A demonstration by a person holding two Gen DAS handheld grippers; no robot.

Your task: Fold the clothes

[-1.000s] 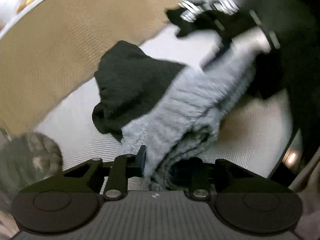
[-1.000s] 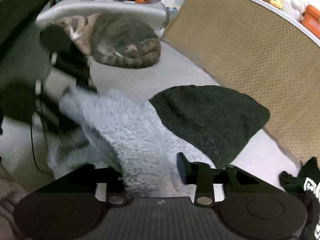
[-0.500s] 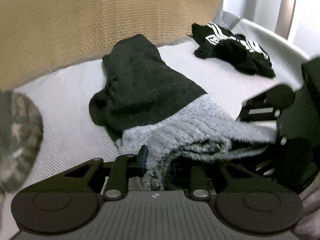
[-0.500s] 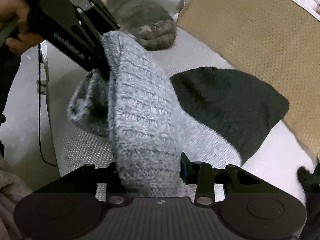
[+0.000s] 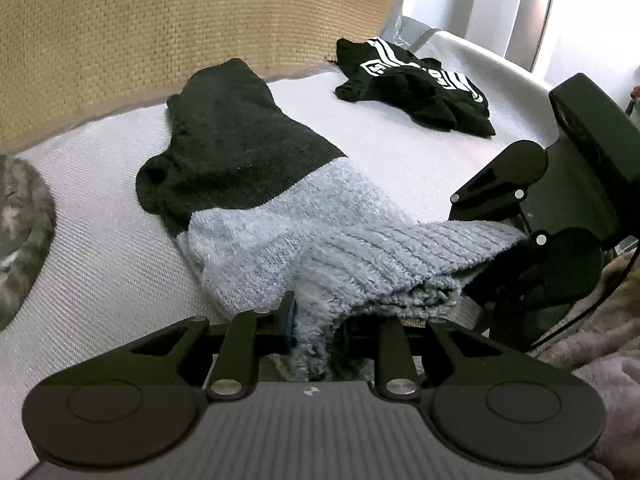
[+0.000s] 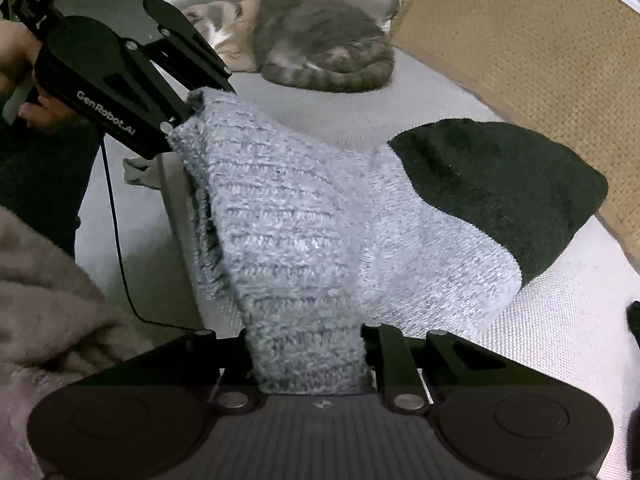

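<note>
- Since half a second ago, my right gripper (image 6: 308,364) has drawn away from my left gripper (image 5: 316,332), so the grey ribbed hem now stretches as a longer band between them; the sweater (image 5: 256,184) has otherwise stayed where it lay.
- Left gripper: fingers pinch a bunched fold of grey knit. Only the blue-edged pad (image 5: 289,320) on one side shows; the other is buried under the wool.
- Right gripper: fingers clamp the hem, which fills the gap between them entirely; both fingertips are hidden by the knit.
- The sweater's grey half rises from the mattress (image 5: 100,264) toward both grippers; its black half lies flat ahead of my fingers, its far end touching the woven headboard (image 5: 160,28).
- A black garment with white stripes (image 5: 416,80) sits crumpled well beyond my left fingers; its lettering is too folded to read.
- A tabby cat (image 6: 320,48) lies curled beyond my right fingers, its head partly behind the left gripper's body.
- The hand (image 6: 24,76) holding the left gripper is cut off at the frame edge.
</note>
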